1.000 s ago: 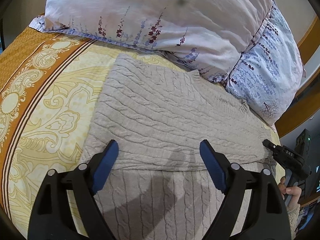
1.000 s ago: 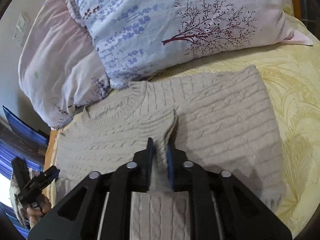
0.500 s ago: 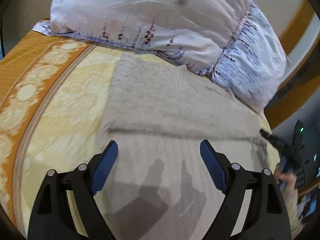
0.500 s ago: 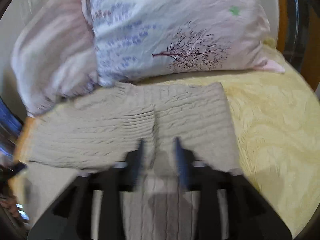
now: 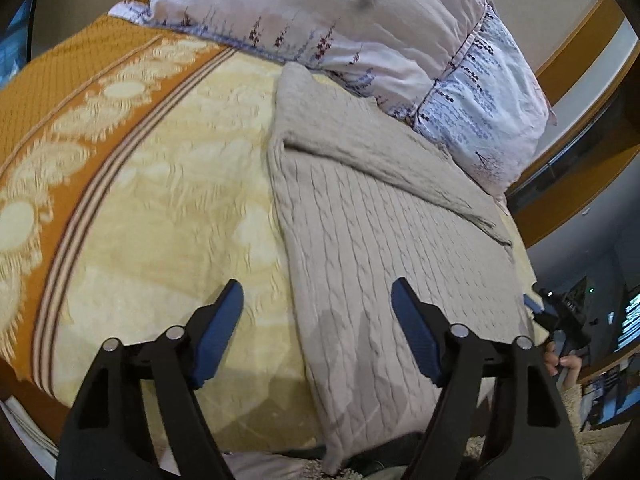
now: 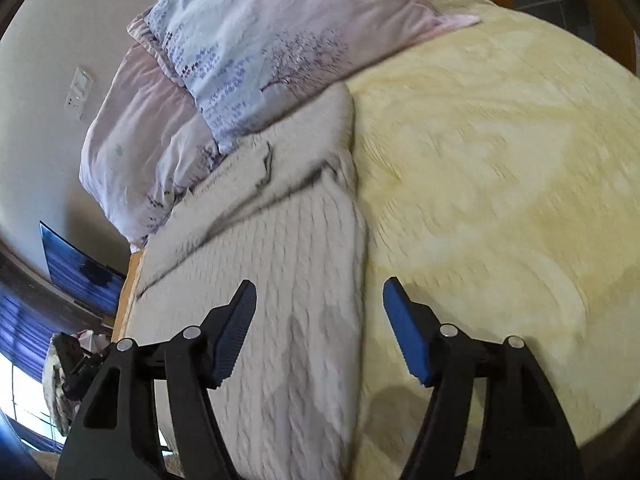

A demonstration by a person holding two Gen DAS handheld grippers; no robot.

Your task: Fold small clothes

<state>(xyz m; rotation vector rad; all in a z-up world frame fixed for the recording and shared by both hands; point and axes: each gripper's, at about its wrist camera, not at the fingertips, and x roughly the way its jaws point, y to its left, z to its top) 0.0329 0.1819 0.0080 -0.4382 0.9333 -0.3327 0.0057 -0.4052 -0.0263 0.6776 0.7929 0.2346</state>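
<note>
A beige cable-knit sweater point(image 5: 384, 240) lies flat on the yellow bedspread, with its sleeves folded across its upper part; it also shows in the right wrist view point(image 6: 288, 280). My left gripper point(image 5: 318, 336) is open and empty, hovering over the sweater's left edge near its hem. My right gripper point(image 6: 320, 332) is open and empty, hovering over the sweater's right edge near its hem. The sweater's hem hangs at the bed's near edge. The right gripper also shows small at the right edge of the left wrist view point(image 5: 560, 316).
Two floral pillows point(image 5: 360, 32) lie against the sweater's far end, also seen in the right wrist view point(image 6: 256, 56). The yellow bedspread point(image 6: 500, 180) stretches to the right; its orange border point(image 5: 60, 92) runs at the left. A wooden bed frame point(image 5: 580, 184) is at the right.
The right gripper opened and let go of the sweater sleeve, which now lies across the sweater. Both grippers pulled back toward the hem; the left shifted left, the right shifted right.
</note>
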